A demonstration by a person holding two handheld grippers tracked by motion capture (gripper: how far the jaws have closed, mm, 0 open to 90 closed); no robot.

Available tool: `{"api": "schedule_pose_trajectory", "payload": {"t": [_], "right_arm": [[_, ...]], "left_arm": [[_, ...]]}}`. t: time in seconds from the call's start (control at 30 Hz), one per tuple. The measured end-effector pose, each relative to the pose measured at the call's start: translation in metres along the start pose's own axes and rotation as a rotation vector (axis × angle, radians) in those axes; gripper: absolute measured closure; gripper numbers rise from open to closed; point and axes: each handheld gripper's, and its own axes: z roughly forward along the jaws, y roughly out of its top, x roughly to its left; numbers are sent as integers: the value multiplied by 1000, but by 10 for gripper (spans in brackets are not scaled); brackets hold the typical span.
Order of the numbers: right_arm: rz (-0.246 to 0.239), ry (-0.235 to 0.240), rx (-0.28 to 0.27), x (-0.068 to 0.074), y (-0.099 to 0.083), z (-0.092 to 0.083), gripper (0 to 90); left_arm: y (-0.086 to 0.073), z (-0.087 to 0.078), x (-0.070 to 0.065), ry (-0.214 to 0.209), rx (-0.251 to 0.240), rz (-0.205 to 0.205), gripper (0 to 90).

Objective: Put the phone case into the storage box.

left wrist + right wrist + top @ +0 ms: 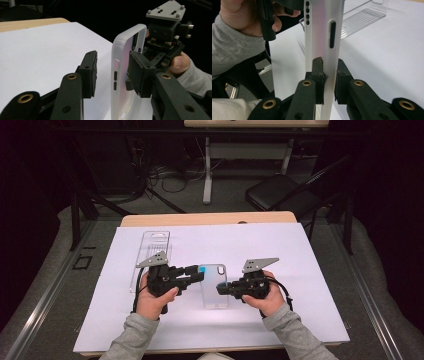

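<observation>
**Phone case held by the right gripper, left jaws standing off it**

The clear phone case (214,285) sits between the two grippers over the white sheet (300,270) that covers the table. The right gripper (329,81) grips it: in the right gripper view its two jaws close on either face of the case's edge, pads pressed to the plastic, and the case rises straight up from between them. The left gripper (112,72) is partly open. In the left gripper view the case's frosted rim stands between its jaws; the jaw on the right of that view lies against or just beside the case, though I cannot tell whether it touches, and the other jaw stands clear with white sheet showing in the gap. It holds nothing.

In the high view the two grippers point at each other, the left one at the case's upper left corner, the right one at its right edge. Both hands wrap the gripper bodies from below, forearms in grey sleeves coming up from the near edge, wrists roughly level.

A clear plastic tray (150,252) lies on the sheet behind the left gripper, apart from the case.
</observation>
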Motion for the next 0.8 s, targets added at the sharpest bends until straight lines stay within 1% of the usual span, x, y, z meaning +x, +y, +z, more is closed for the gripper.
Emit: {"api": "schedule_pose_trajectory", "payload": {"t": [0.1,0.27,0.43,0.67,0.8], "right_arm": [[-3,-20,-2,0,0,0,815],[-7,-51,-11,1,-2,2,814],[-6,-80,-23,3,-2,2,814],[0,-88,-26,3,-4,5,815],[4,-91,-28,3,-4,7,814]], "left_arm": [[0,1,-2,26,3,15,582],[-1,2,-4,56,9,24,578],[-3,2,-4,63,4,12,580],[-5,5,-5,64,-1,-5,607],[-6,6,-6,67,-5,-5,620]]}}
